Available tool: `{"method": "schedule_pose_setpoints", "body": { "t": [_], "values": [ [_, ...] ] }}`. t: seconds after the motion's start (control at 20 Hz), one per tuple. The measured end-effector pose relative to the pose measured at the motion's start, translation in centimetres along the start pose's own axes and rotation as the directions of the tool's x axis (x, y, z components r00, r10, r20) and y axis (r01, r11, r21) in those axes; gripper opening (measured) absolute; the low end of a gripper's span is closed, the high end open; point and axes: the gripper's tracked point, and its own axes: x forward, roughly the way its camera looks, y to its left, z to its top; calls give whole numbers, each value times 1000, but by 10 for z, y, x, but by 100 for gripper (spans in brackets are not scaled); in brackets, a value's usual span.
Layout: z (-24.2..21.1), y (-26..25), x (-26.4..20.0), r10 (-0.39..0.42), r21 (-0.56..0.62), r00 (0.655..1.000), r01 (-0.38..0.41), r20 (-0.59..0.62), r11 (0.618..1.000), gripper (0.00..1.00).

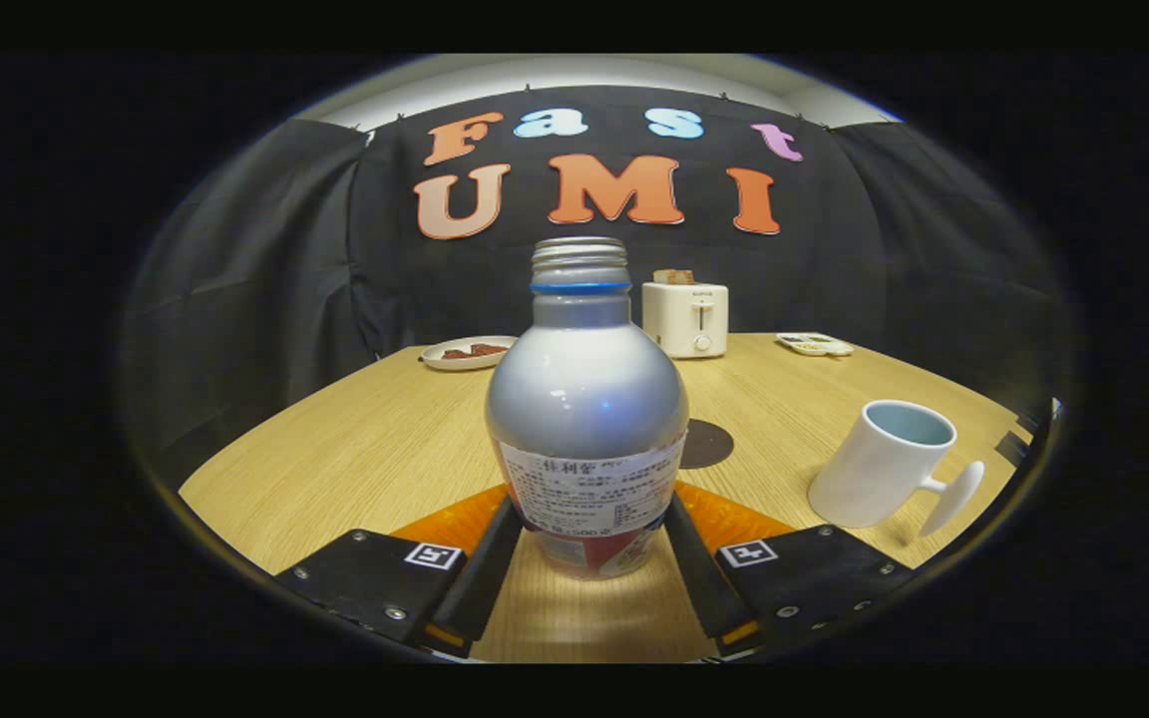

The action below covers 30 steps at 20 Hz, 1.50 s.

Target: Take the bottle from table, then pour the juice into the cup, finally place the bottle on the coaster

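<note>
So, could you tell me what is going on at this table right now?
A person's handheld gripper has its two fingers pressed on either side of the lower part of an uncapped silver bottle, which stands upright over the wooden table. The white cup stands off to the right of the fingers, and a dark round coaster lies just behind the bottle. Further back are a toaster and a plate of food. No pouring is under way.
</note>
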Motion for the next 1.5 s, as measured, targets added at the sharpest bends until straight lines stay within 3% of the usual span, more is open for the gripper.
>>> {"method": "schedule_pose_setpoints", "body": {
  "t": [0.4, 0.75, 0.9, 1.1, 1.35, 1.5],
  "values": [
    [41, 9, -19, 43, 216, 994, -64, 101, 974, 77],
    [51, -2, -28, 24, 408, 993, -69, 114, 911, 77],
    [58, -5, -31, 30, 508, 992, -90, 126, 856, 76],
    [73, -5, -35, 38, 639, 984, -141, 173, 756, 76],
    [78, -9, -32, 30, 735, 985, -149, 173, 661, 76],
    [84, -14, -27, 23, 812, 982, -167, 186, 559, 76]
  ]
}}
